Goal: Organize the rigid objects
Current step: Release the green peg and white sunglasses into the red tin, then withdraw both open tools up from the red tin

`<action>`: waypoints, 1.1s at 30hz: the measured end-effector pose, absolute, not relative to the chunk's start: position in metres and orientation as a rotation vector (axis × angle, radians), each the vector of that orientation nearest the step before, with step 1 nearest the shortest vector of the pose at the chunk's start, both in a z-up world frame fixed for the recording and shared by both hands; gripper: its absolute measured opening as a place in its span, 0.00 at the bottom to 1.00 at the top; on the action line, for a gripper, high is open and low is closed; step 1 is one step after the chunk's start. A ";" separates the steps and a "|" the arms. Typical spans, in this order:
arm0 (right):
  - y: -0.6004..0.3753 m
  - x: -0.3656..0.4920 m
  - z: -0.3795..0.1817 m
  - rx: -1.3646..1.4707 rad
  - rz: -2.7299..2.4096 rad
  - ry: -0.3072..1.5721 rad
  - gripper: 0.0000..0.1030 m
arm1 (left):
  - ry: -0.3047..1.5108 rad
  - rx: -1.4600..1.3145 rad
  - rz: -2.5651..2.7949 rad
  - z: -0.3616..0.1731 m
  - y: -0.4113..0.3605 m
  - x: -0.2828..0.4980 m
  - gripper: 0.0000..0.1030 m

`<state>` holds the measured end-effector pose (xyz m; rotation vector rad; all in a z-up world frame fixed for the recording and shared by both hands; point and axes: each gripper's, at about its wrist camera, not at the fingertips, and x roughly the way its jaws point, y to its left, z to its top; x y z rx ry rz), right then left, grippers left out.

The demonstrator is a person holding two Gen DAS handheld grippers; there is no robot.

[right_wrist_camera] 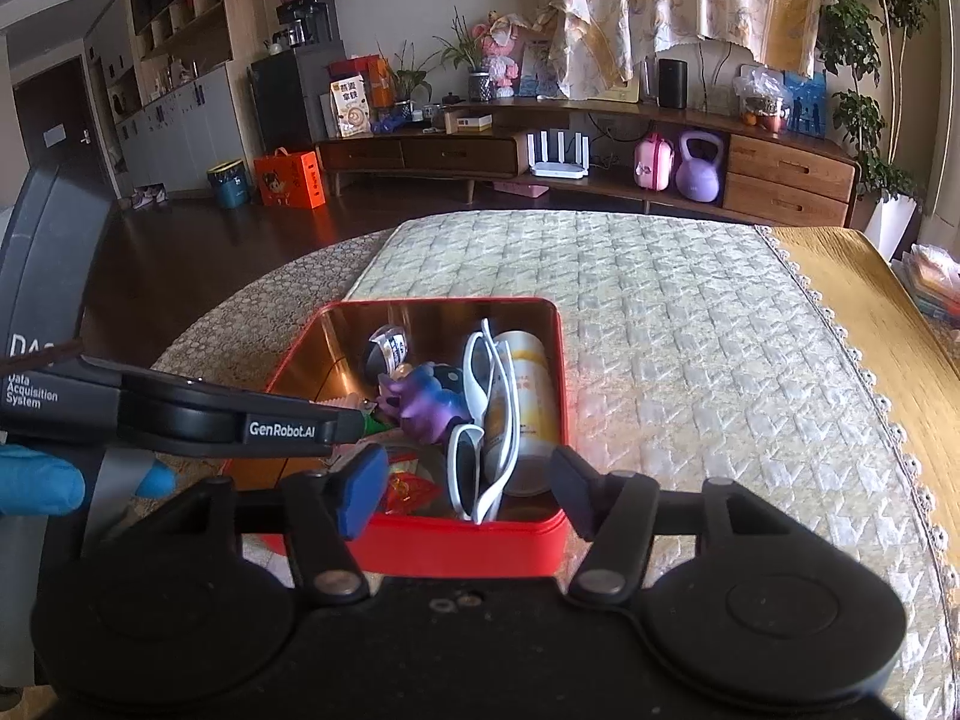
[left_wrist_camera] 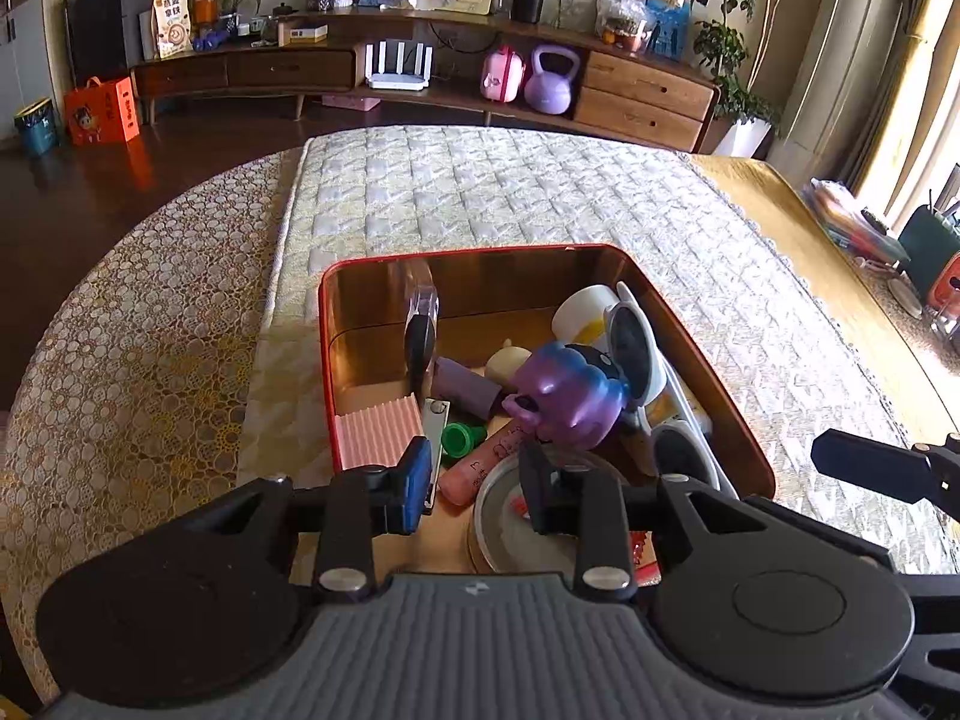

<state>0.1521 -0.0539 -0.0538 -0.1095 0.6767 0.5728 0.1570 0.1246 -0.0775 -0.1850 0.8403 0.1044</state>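
A red tin box (left_wrist_camera: 327, 360) (right_wrist_camera: 555, 354) with a gold inside stands on the quilted table cover. It holds a purple toy figure (left_wrist_camera: 567, 393) (right_wrist_camera: 429, 405), white sunglasses (right_wrist_camera: 483, 414), a white and yellow can (right_wrist_camera: 528, 396), a pink ribbed block (left_wrist_camera: 378, 432), a green cap (left_wrist_camera: 462, 438), a pink tube (left_wrist_camera: 486, 465) and a round tin (left_wrist_camera: 516, 528). My left gripper (left_wrist_camera: 477, 483) is open and empty, just above the box's near end. My right gripper (right_wrist_camera: 468, 489) is open and empty at the box's near wall.
The quilted cover (left_wrist_camera: 480, 192) lies over a lace tablecloth (left_wrist_camera: 120, 330) with a yellow cloth (right_wrist_camera: 870, 312) to the right. The left gripper's body (right_wrist_camera: 180, 414) reaches in from the left in the right wrist view. A wooden sideboard (right_wrist_camera: 600, 162) stands behind.
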 end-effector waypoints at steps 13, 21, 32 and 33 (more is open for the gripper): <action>-0.082 0.130 -0.035 -0.036 0.602 0.594 0.84 | 0.716 -0.160 0.113 -0.040 0.112 0.116 0.70; -0.100 0.119 -0.025 0.025 0.617 0.561 0.99 | 0.677 -0.140 0.110 -0.025 0.100 0.095 0.79; -0.117 0.096 -0.015 0.049 0.609 0.529 1.00 | 0.696 -0.140 0.087 -0.020 0.086 0.063 0.83; -0.119 0.094 -0.015 0.051 0.599 0.527 1.00 | 0.696 -0.134 0.088 -0.020 0.084 0.061 0.83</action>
